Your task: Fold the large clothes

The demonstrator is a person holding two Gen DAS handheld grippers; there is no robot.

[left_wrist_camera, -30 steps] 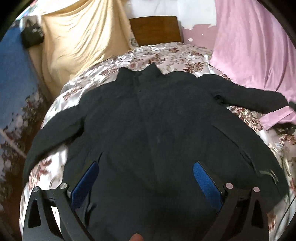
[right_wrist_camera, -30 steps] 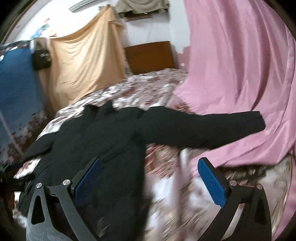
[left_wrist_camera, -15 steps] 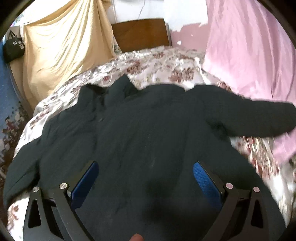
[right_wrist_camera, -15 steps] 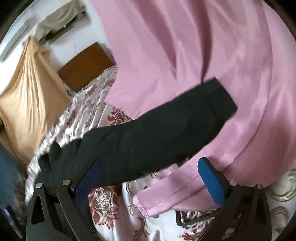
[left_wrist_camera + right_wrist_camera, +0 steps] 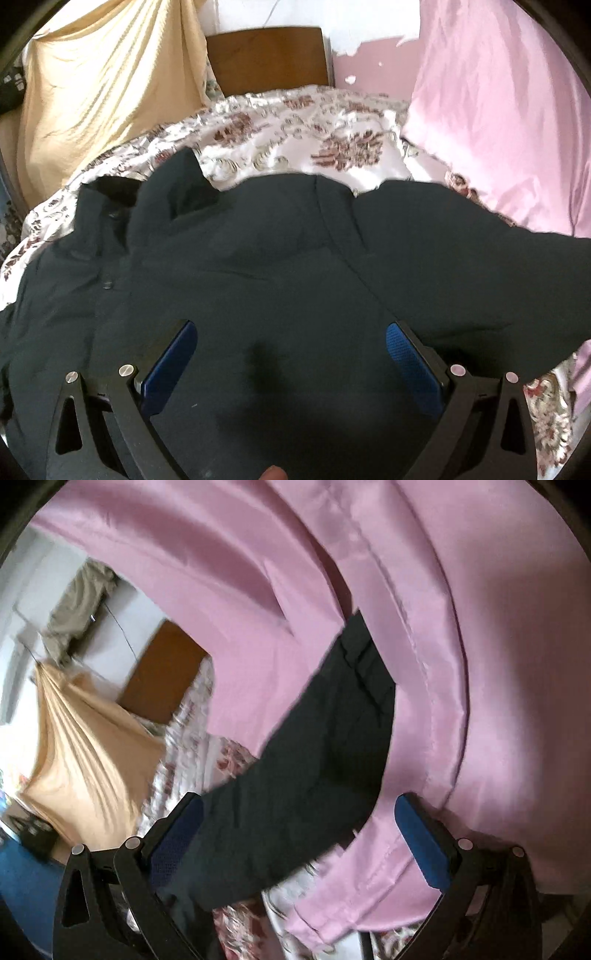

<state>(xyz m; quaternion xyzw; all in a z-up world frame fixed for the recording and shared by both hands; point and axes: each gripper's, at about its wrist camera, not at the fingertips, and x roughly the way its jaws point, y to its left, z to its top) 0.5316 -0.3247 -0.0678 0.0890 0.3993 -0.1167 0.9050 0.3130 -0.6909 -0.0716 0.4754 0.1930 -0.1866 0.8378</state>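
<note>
Closer now, both wide-open, empty tongs: left point(image 5: 291, 362) over jacket point(image 5: 295, 266), right point(image 5: 299, 830) over sleeve point(image 5: 317, 757).

Daylit, soft, heavy fisheye, some blur

We get dark vignette corners; floral bedspread point(image 5: 295, 133) glares white, right view's left side smears, black jacket point(image 5: 295, 277) loses detail.

We see our left gripper point(image 5: 291, 339) as two black angular arms, each with a triangular cut-out and two round silver screws near the top. Its fingers point(image 5: 168, 369) carry dark blue textured pads on their inner faces. A sliver of skin, a fingertip point(image 5: 272, 473), shows at the bottom edge. Our right gripper point(image 5: 299, 812) looks alike: black frame, silver screws, blue pads point(image 5: 421, 845).
</note>
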